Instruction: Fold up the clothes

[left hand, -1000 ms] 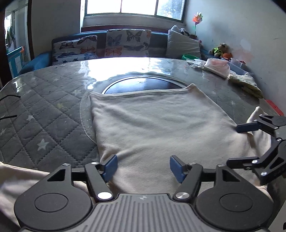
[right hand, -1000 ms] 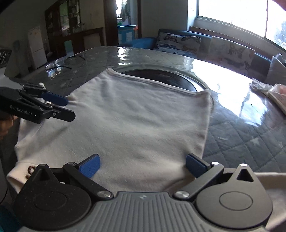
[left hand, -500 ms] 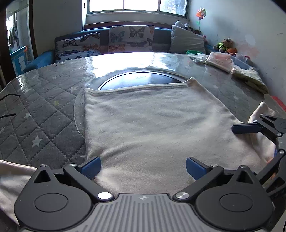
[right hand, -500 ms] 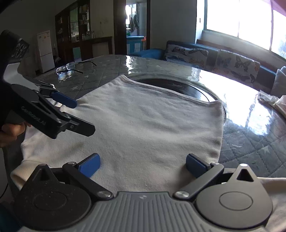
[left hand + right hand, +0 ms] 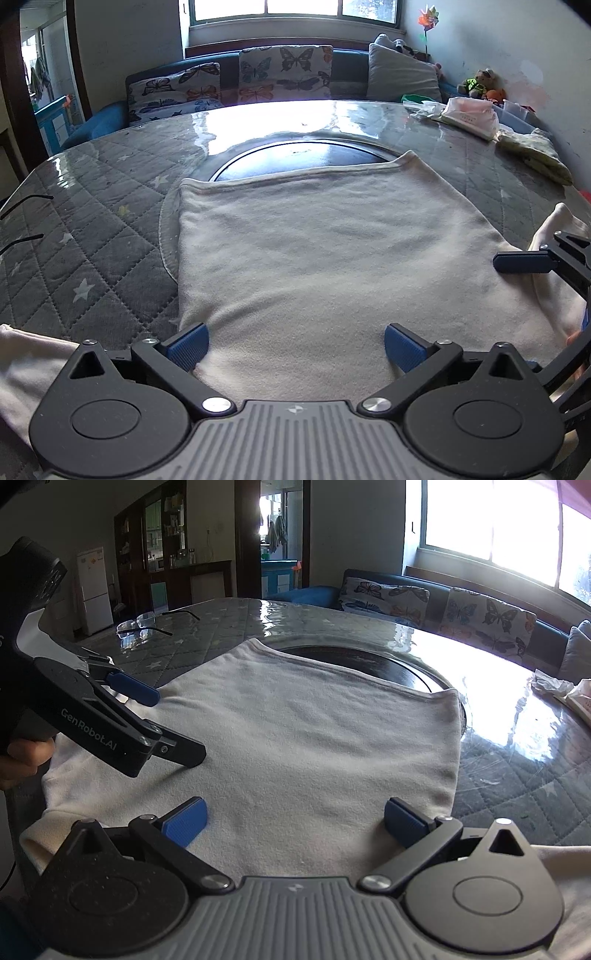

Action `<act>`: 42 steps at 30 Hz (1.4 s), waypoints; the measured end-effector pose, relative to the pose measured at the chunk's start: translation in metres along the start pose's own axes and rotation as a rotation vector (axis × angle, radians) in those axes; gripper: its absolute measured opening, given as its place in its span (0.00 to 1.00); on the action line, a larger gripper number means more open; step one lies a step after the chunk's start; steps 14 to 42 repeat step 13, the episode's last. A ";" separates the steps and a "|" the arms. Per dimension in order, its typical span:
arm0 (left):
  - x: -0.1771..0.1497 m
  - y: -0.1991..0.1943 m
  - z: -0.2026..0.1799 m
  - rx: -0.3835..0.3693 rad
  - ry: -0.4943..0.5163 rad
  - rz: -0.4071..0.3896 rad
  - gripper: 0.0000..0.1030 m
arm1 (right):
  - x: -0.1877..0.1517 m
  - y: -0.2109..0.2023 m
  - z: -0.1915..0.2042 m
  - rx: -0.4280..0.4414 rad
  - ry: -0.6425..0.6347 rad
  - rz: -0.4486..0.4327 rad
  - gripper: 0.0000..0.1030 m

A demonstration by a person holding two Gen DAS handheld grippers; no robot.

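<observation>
A cream garment (image 5: 314, 240) (image 5: 314, 731) lies spread flat on the quilted grey table (image 5: 92, 229). Its far hem reaches over a dark round inset (image 5: 303, 158). My left gripper (image 5: 295, 347) hovers over the near edge of the cloth, jaws wide open and nothing between the blue pads. In the right wrist view the left gripper (image 5: 166, 720) hangs over the garment's left side, held by a hand (image 5: 26, 753). My right gripper (image 5: 295, 821) is also open and empty above the near edge. In the left wrist view the right gripper (image 5: 554, 295) shows at the right edge, by a sleeve (image 5: 557, 229).
Eyeglasses (image 5: 140, 626) lie on the far left of the table. Folded clothes (image 5: 469, 114) and a greenish cloth (image 5: 535, 155) sit at the far right. A sofa with butterfly cushions (image 5: 284, 74) stands behind the table. Another sleeve (image 5: 22, 354) hangs off the near left.
The left gripper's jaws spread wider and it shifted a little over the garment. The right gripper stayed open and about in place. The cloth has not moved.
</observation>
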State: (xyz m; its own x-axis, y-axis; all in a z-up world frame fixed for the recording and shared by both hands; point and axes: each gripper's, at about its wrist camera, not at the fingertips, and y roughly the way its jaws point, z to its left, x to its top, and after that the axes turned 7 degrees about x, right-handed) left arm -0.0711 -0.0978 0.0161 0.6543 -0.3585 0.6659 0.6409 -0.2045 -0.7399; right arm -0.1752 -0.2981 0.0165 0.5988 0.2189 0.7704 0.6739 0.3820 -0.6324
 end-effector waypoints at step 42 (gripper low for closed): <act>-0.001 -0.001 -0.002 0.015 -0.009 -0.009 1.00 | 0.000 0.000 -0.001 0.003 0.005 -0.001 1.00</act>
